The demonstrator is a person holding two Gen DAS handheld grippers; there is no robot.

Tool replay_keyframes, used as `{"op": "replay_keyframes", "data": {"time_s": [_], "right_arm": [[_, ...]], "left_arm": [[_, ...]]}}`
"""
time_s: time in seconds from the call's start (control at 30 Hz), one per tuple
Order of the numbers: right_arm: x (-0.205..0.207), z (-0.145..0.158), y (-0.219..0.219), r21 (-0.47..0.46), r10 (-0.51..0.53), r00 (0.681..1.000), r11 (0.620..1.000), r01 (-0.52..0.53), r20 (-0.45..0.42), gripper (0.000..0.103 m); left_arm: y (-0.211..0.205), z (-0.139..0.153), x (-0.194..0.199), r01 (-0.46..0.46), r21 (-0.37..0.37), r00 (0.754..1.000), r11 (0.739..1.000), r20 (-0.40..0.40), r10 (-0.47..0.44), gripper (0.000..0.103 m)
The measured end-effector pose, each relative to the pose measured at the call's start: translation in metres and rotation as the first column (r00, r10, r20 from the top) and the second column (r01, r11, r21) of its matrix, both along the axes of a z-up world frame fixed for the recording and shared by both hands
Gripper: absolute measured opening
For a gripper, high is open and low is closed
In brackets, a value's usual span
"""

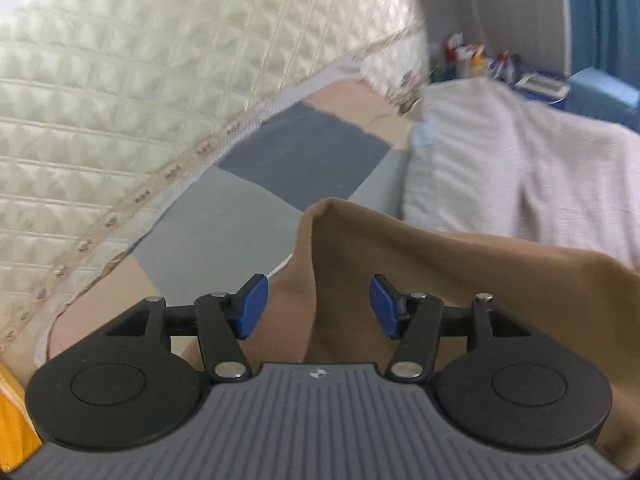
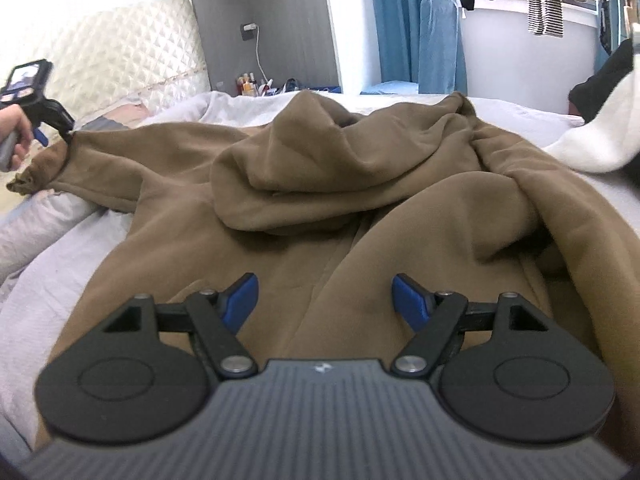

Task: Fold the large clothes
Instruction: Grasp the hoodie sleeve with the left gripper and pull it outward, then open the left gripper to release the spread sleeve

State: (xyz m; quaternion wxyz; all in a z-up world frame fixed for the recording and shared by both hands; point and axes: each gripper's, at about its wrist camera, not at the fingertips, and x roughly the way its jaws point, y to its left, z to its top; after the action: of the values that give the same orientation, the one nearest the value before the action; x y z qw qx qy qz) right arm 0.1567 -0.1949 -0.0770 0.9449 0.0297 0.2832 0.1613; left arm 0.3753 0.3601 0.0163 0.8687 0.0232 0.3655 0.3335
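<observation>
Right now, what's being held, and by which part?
Nothing is held. Left gripper: jaws open astride a sleeve of the brown hoodie, near the cuff. Right gripper: open over its body.

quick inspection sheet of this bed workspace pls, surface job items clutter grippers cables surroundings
surface: bed with a pale grey sheet and a patchwork cover near the headboard.
job's things: brown hoodie spread unfolded, hood bunched on top, one sleeve stretched toward the left gripper.
clutter: white garment and a dark garment at the far right edge.
grippers: left gripper open, sleeve fabric between its fingers; right gripper open over the hoodie body.
cables: white charger cable hanging from a wall socket.
surroundings: quilted headboard, bottles on a bedside surface, blue curtains, hanging clothes.
</observation>
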Motion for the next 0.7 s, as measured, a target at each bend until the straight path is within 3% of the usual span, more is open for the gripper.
{"op": "replay_keyframes", "data": {"time_s": [0.23, 0.43, 0.63, 0.7], "right_arm": [[-0.030, 0.018, -0.009, 0.008, 0.013, 0.998, 1.000, -0.013, 0.058, 0.076], [-0.059, 0.039, -0.020, 0.022, 0.029, 0.992, 0.999, -0.032, 0.125, 0.076], [-0.092, 0.055, -0.036, 0.020, 0.014, 0.990, 1.000, -0.017, 0.139, 0.076], [-0.100, 0.059, -0.041, -0.001, -0.001, 0.992, 1.000, 0.001, 0.126, 0.076]], "left_arm": [[-0.115, 0.033, -0.083, 0.192, -0.050, 0.977, 0.980, 0.102, -0.186, 0.062], [-0.209, 0.030, -0.137, 0.296, -0.071, 0.945, 0.953, 0.168, -0.281, 0.062], [-0.293, 0.010, -0.189, 0.411, -0.137, 0.903, 0.901, 0.199, -0.382, 0.062], [-0.315, 0.006, -0.203, 0.463, -0.152, 0.878, 0.873, 0.212, -0.429, 0.062]]}}
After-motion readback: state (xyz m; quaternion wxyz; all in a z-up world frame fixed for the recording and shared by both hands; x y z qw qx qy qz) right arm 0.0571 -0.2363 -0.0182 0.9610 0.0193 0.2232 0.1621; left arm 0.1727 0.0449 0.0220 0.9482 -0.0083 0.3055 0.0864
